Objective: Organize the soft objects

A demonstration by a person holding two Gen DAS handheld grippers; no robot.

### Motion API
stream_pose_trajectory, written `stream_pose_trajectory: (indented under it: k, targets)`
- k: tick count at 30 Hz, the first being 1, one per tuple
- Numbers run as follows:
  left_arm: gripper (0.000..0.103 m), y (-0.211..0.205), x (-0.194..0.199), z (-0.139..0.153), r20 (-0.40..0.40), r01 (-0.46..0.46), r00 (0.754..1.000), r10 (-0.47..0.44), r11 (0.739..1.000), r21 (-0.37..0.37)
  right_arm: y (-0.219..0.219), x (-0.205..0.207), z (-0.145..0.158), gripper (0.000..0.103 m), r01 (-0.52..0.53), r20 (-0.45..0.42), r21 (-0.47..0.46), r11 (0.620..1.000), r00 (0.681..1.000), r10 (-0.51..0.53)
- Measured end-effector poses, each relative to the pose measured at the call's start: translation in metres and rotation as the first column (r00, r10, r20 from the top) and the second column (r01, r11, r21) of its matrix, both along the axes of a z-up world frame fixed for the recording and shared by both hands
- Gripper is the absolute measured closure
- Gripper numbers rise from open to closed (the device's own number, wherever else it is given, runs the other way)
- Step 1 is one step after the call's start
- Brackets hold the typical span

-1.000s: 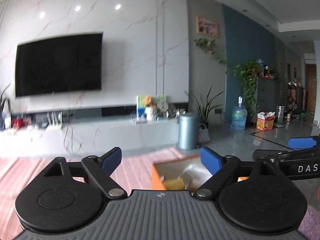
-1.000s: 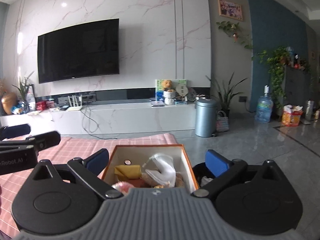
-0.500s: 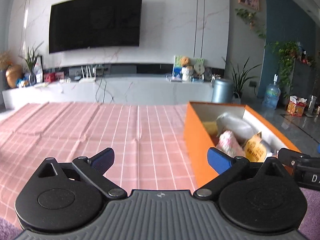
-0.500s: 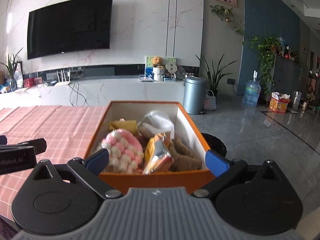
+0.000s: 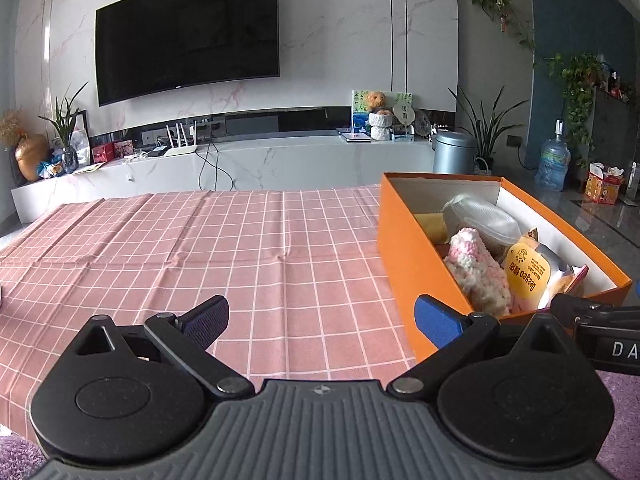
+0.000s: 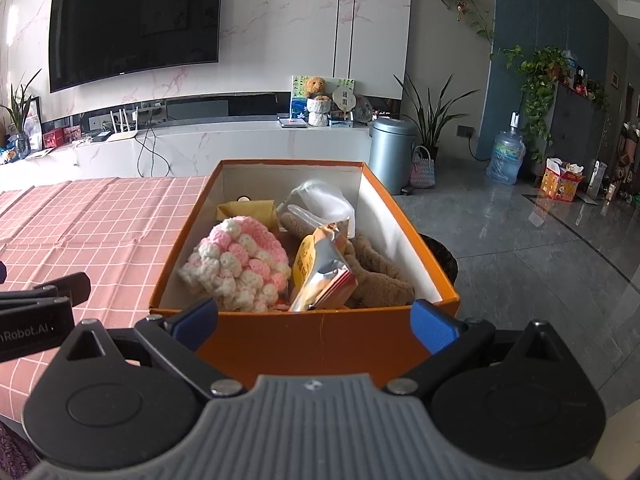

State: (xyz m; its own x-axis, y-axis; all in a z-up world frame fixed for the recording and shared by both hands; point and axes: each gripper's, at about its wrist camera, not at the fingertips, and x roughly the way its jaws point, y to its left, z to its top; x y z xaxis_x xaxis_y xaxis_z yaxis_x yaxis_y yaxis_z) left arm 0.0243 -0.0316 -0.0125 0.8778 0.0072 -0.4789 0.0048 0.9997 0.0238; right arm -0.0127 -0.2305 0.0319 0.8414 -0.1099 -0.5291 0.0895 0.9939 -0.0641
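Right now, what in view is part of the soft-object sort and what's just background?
Job:
orange box
pink and white knitted piece
brown plush
yellow snack packet
clear plastic bag
yellow item at the back
pink checked tablecloth
left gripper, right gripper, both open and empty

Background:
TV
metal bin
water jug
teddy bear
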Motion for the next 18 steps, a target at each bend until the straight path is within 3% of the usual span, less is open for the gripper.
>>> stream_pose_trajectory:
  k: [18]
  targets:
    - [0.0, 0.0013, -0.0013, 0.0044, -0.002, -0.001, 1.0, 0.001, 1.0, 0.005, 0.0027, 0.0013, 0.002, 0.002, -0.012, -0.003, -0.01, 1.0, 1.0, 0.012]
